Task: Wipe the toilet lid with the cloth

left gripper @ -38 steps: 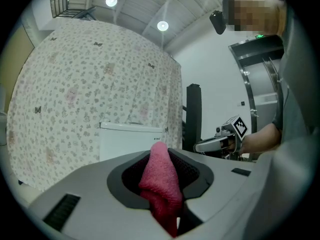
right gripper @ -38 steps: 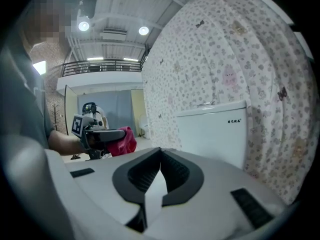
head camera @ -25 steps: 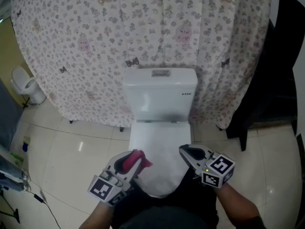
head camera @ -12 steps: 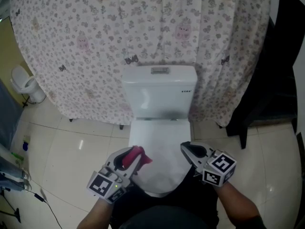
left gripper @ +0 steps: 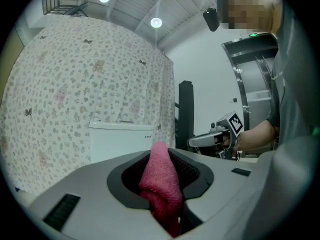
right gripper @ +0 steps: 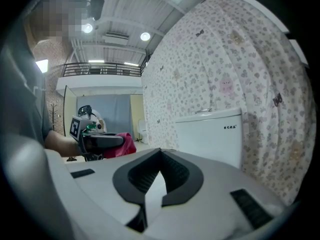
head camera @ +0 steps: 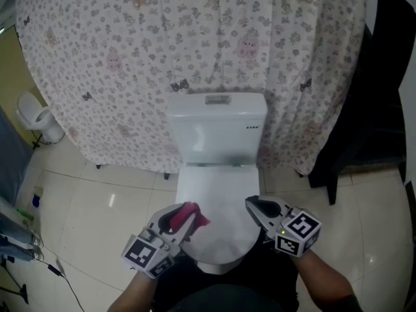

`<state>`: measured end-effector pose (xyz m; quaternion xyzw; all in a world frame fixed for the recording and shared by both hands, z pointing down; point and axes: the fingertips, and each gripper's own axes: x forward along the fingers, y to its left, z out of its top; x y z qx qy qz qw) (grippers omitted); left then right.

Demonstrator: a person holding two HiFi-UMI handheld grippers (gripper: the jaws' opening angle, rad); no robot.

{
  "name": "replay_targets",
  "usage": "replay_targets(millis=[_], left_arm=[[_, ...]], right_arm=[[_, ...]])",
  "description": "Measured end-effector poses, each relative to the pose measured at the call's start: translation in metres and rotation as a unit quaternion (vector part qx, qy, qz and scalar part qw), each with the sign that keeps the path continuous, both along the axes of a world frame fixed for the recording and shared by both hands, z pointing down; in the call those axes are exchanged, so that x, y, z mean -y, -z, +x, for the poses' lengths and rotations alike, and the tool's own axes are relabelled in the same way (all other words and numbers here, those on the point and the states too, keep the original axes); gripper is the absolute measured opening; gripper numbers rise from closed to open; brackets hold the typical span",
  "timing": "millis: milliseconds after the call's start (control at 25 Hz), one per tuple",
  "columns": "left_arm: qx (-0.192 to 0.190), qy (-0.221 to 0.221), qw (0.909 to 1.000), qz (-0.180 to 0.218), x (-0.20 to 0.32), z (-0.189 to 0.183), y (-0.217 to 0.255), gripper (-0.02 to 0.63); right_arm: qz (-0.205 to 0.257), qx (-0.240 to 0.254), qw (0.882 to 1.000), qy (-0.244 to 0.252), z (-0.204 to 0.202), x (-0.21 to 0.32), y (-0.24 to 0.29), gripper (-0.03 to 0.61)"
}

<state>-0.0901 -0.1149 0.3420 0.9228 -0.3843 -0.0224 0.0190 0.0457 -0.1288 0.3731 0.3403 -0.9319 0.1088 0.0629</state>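
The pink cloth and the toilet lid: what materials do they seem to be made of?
Cloth: it seems to be a soft terry or microfibre fabric. It is matte pink with a fuzzy, nubbly surface, and it folds limply. Toilet lid: hard, smooth and white, with a slight gloss. It is probably plastic, though the pictures cannot exclude ceramic.

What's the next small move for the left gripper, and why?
Probably lower the left gripper onto the closed white toilet lid. Its jaws clamp the pink terry cloth, which sits over the lid's near left edge, and contact isn't clear.
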Motion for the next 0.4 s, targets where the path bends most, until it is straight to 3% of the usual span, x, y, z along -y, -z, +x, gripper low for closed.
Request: replay_targets(millis=[400], left_arm=[[-0.002,0.002,0.9998,-0.019,-0.012,0.003,-0.012,0.110]], right_arm=[[-0.005,0.000,1.000,-0.002,0.005,-0.012,-0.004,0.002]])
